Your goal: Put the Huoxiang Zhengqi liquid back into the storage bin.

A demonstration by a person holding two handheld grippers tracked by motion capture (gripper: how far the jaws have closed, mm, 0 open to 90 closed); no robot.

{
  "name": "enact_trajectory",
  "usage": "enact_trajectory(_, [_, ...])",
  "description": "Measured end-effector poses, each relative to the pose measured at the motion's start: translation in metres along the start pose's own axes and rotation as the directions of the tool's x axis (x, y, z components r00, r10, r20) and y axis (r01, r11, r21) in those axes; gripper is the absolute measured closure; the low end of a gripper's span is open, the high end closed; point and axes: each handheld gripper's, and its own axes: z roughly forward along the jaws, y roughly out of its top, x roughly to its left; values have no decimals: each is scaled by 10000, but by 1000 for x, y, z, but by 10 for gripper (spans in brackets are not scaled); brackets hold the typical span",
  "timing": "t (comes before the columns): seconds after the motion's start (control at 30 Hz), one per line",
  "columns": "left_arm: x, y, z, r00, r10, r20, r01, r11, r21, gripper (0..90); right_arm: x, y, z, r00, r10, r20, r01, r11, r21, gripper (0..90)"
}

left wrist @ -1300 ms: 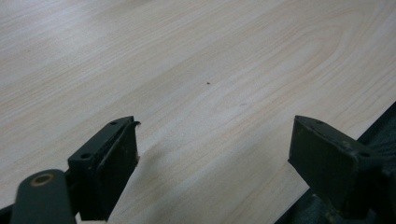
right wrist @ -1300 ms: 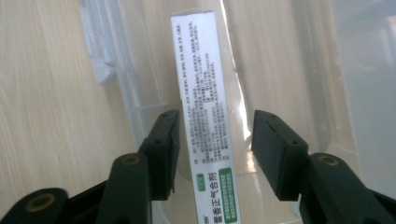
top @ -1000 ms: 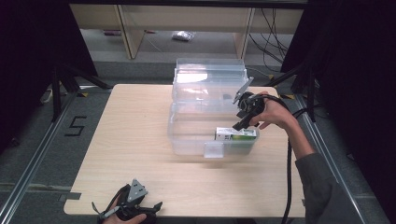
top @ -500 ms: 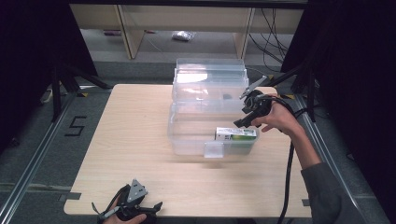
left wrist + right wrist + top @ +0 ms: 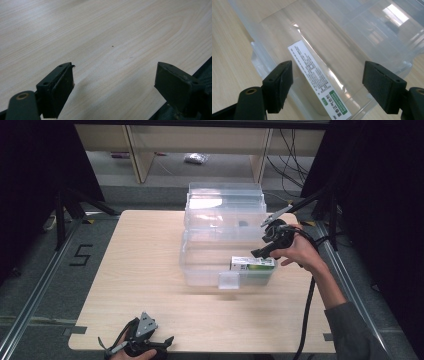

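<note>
High view, nearest first: the left gripper [image 5: 150,345] lies low at the near edge of the wooden table [image 5: 140,270], held in a hand at the bottom of the frame; in the left gripper view its jaws stand wide apart with bare wood between them, nothing gripped. Farther in, a clear plastic bin [image 5: 200,265] sits on the table toward its right half; a white and green box [image 5: 252,263] lies inside it at the near right corner, against the front wall. The right gripper [image 5: 260,251] hangs just above that box, held in the person's right hand [image 5: 300,251]; in the right gripper view its jaws are spread wide and empty, the box [image 5: 319,80] lying label-up on the bin floor between and beyond them. Behind the bin, its clear lid [image 5: 225,202] stands tipped back; beyond the table, wooden shelving [image 5: 200,140] on the floor.
</note>
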Motion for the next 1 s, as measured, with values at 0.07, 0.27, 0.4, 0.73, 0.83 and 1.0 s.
enact_trajectory(0.07, [0, 0, -1, 10000, 32, 41, -32, 10000, 84, 149, 0, -2, -1, 10000, -2, -4, 2, 10000, -83, 252])
enact_trajectory(0.27, [0, 0, 0, 9999, 5, -123, -4, 10000, 91, 149, 2, -9, -1, 10000, 10, -3, -10, 9993, -380, 245])
enact_trajectory(0.4, [0, 0, 0, 9999, 5, -147, -3, 10000, 99, 149, 3, -19, 0, 9999, 93, 139, -84, 9982, -597, 242])
enact_trajectory(0.73, [0, 0, 1, 9998, 19, -201, -16, 9999, 123, 150, 8, -32, -4, 9980, 508, 388, -466, 9937, -1017, 242])
enact_trajectory(0.83, [0, 0, 0, 10000, -6, -87, 7, 9999, 129, 149, 11, -38, -4, 9968, 680, 418, -620, 9894, -1317, 236])
enact_trajectory(1.0, [0, 0, 1, 9999, 10, -109, -8, 9999, 151, 149, 16, -41, -6, 9949, 965, 309, -921, 9884, -1209, 233])
